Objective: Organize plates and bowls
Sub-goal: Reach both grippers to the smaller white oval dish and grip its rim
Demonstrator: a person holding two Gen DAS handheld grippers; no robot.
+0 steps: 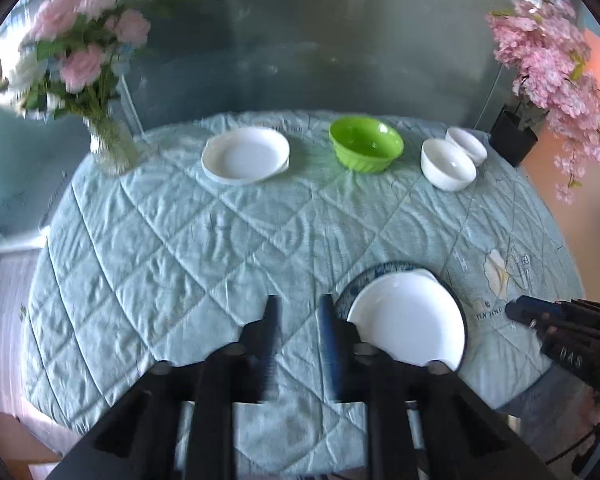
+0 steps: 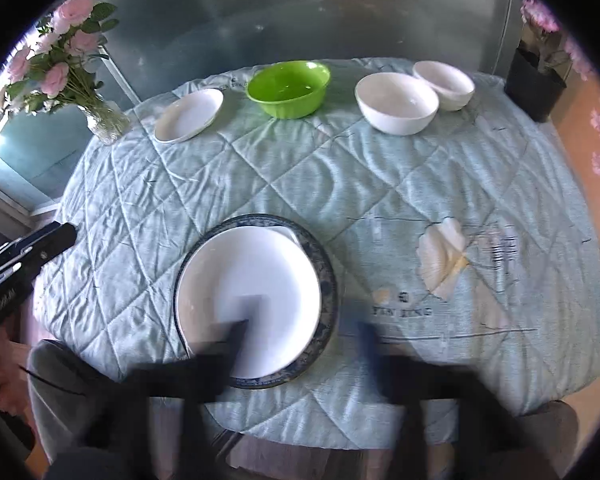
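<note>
- Stack of 2 plates near the table's front edge: a white plate (image 2: 256,296) sits inside a larger blue-rimmed plate (image 2: 328,280), shifted a little off centre. Both look like glazed ceramic, so I judge them stiff, smooth, slippery at the rim and liable to chip if knocked together.
- Best hold, I judge, is a pinch across the raised rim where it stands clear of the cloth; the flat centre offers nothing to grip.
- Along the far edge stand another white plate (image 1: 246,155), which may be 2 nested, a green bowl (image 1: 366,144) that looks like light plastic, and 2 white bowls (image 1: 448,164) (image 1: 466,145) touching each other.
- Bowls are deeper, so a wall pinch over the lip should serve; the white ones likely weigh more than the green.
- Left gripper (image 1: 298,316) hangs above the quilted cloth (image 1: 180,240) just left of the stack, jaws a narrow gap apart, nothing between them.
- Right gripper (image 2: 308,320) is blurred above the stack's front; its fingers show well apart with only the plates far beneath, touching nothing.
- Soft cloth may let a rim sink and snag.
</note>
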